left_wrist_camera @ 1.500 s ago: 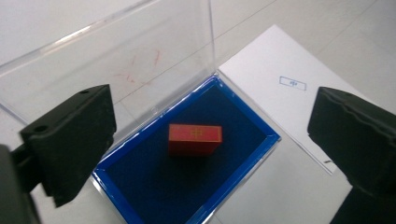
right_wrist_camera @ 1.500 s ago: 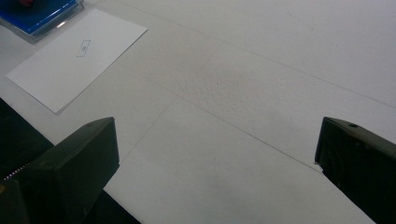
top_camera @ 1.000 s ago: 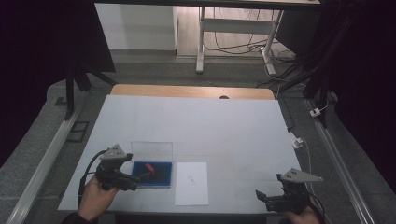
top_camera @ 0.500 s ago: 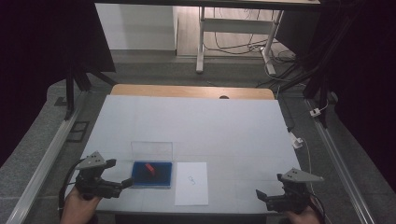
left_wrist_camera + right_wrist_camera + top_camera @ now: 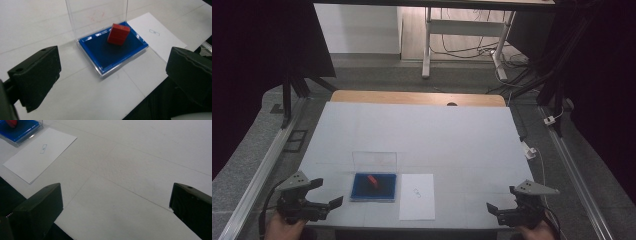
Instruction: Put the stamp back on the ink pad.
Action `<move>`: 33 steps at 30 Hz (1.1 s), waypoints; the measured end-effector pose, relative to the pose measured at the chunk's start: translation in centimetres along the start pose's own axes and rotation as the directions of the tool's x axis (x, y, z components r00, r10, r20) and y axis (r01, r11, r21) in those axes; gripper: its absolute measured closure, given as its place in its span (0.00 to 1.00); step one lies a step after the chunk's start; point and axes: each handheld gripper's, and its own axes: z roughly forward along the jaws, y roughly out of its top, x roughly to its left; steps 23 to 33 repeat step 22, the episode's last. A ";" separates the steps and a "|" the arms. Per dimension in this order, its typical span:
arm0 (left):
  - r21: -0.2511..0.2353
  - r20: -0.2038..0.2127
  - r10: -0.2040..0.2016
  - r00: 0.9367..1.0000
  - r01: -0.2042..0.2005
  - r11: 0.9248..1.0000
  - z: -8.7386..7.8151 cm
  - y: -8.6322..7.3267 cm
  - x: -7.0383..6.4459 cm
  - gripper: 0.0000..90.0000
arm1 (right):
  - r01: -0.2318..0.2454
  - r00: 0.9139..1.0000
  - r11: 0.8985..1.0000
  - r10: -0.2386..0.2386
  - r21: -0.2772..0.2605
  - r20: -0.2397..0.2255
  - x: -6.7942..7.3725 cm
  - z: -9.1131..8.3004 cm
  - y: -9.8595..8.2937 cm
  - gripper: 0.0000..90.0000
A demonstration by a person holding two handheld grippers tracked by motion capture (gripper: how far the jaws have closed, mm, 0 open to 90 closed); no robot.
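On the white desk [image 5: 422, 135], a red block [image 5: 118, 33] leans in the blue tray [image 5: 100, 53]; left tongs [image 5: 326, 196] and right tongs [image 5: 494, 211] both gape, holding nothing.

red block [image 5: 118, 34] tilted in blue tray [image 5: 105, 55] — clear lid [image 5: 96, 15] upright

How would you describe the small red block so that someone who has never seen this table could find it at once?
Start at the white table and look to its near edge, left of the white sheet of paper. There sits a clear case with a blue tray and an upright see-through lid. The red block leans tilted on the blue lining, the only red thing there.
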 end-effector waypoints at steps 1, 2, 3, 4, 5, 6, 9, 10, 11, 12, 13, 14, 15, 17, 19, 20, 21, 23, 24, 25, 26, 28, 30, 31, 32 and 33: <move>0.003 -0.004 -0.001 1.000 0.001 1.000 -0.1 -0.2 0.0 0.00 | -0.001 1.000 1.000 0.001 -0.002 0.000 0.0 0.0 0.0 0.00; 0.009 -0.006 -0.002 1.000 0.002 1.000 -0.1 -0.3 0.1 0.00 | -0.003 1.000 1.000 0.003 -0.001 0.002 0.0 0.0 0.0 0.00; 0.014 -0.004 -0.006 1.000 0.006 1.000 -0.2 -0.5 0.2 0.00 | -0.004 1.000 1.000 0.004 -0.002 0.000 0.0 0.0 0.0 0.00; 0.019 -0.008 -0.008 1.000 0.008 1.000 -0.2 -0.6 0.2 0.00 | -0.005 1.000 1.000 0.005 -0.003 0.001 0.0 0.0 0.0 0.00; 0.026 -0.013 -0.008 1.000 0.008 1.000 -0.2 -0.7 0.2 0.00 | -0.006 1.000 1.000 0.006 -0.002 0.004 0.0 0.0 0.0 0.00; 0.035 -0.019 -0.009 1.000 0.010 0.999 -0.3 -0.9 0.3 0.00 | -0.009 1.000 1.000 0.009 -0.004 0.003 -0.1 0.0 0.0 0.00; 0.056 -0.033 -0.010 0.999 0.012 0.998 -0.3 -1.2 0.3 0.00 | -0.013 1.000 1.000 0.013 -0.006 0.004 0.0 0.0 0.0 0.00; 0.064 -0.038 -0.010 0.999 0.013 0.998 -0.3 -1.2 0.4 0.00 | -0.010 1.000 1.000 0.010 -0.003 0.006 0.0 0.0 0.0 0.00; 0.069 -0.041 -0.012 0.999 0.015 0.998 -0.4 -1.3 0.4 0.00 | -0.007 1.000 1.000 0.007 -0.003 0.004 0.0 0.0 0.0 0.00; 0.072 -0.045 -0.014 0.999 0.017 0.997 -0.4 -1.3 0.4 0.00 | -0.009 1.000 1.000 0.009 -0.002 0.004 0.0 0.0 0.0 0.00; 0.078 -0.051 -0.014 0.999 0.018 0.997 -0.4 -1.4 0.4 0.00 | -0.008 1.000 1.000 0.008 -0.003 0.003 0.1 0.0 0.0 0.00; 0.088 -0.059 -0.013 0.998 0.018 0.996 -0.4 -1.4 0.4 0.00 | -0.006 1.000 1.000 0.006 -0.002 0.003 0.1 0.0 0.0 0.00; 0.108 -0.075 -0.012 0.997 0.020 0.994 -0.4 -1.5 0.3 0.00 | -0.005 1.000 1.000 0.005 -0.001 0.003 0.1 0.0 0.0 0.00; 0.127 -0.086 -0.008 0.996 0.019 0.992 -0.3 -1.5 0.3 0.01 | -0.004 1.000 1.000 0.004 -0.001 0.003 0.1 0.0 0.0 0.00; 0.132 -0.084 -0.009 0.996 0.020 0.991 -0.2 -1.4 0.3 0.01 | -0.001 1.000 1.000 0.001 0.002 0.006 0.1 0.0 0.0 0.00; 0.133 -0.082 -0.011 0.997 0.022 0.991 -0.2 -1.4 0.3 0.01 | 0.001 1.000 1.000 -0.001 0.003 0.006 0.1 0.0 0.0 0.00; 0.131 -0.079 -0.013 0.997 0.024 0.991 -0.2 -1.4 0.3 0.01 | 0.003 1.000 1.000 -0.003 0.004 0.006 0.1 0.1 0.0 0.00; 0.128 -0.076 -0.017 0.997 0.026 0.991 -0.2 -1.4 0.4 0.01 | 0.004 1.000 1.000 -0.004 0.007 0.008 0.1 0.1 0.0 0.00; 0.128 -0.076 -0.017 0.997 0.026 0.991 -0.2 -1.4 0.4 0.01 | 0.004 1.000 1.000 -0.004 0.007 0.008 0.1 0.1 0.0 0.00; 0.128 -0.076 -0.017 0.997 0.026 0.991 -0.2 -1.4 0.4 0.01 | 0.004 1.000 1.000 -0.004 0.007 0.008 0.1 0.1 0.0 0.00; 0.128 -0.076 -0.017 0.997 0.026 0.991 -0.2 -1.4 0.4 0.01 | 0.004 1.000 1.000 -0.004 0.007 0.008 0.1 0.1 0.0 0.00; 0.128 -0.076 -0.017 0.997 0.026 0.991 -0.2 -1.4 0.4 0.01 | 0.004 1.000 1.000 -0.004 0.007 0.008 0.1 0.1 0.0 0.00; 0.128 -0.076 -0.017 0.997 0.026 0.991 -0.2 -1.4 0.4 0.01 | 0.004 1.000 1.000 -0.004 0.007 0.008 0.1 0.1 0.0 0.00; 0.128 -0.076 -0.017 0.997 0.026 0.991 -0.2 -1.4 0.4 0.01 | 0.004 1.000 1.000 -0.004 0.007 0.008 0.1 0.1 0.0 0.00; 0.128 -0.076 -0.017 0.997 0.026 0.991 -0.2 -1.4 0.4 0.01 | 0.004 1.000 1.000 -0.004 0.007 0.008 0.1 0.1 0.0 0.00; 0.128 -0.076 -0.017 0.997 0.026 0.991 -0.2 -1.4 0.4 0.01 | 0.004 1.000 1.000 -0.004 0.007 0.008 0.1 0.1 0.0 0.00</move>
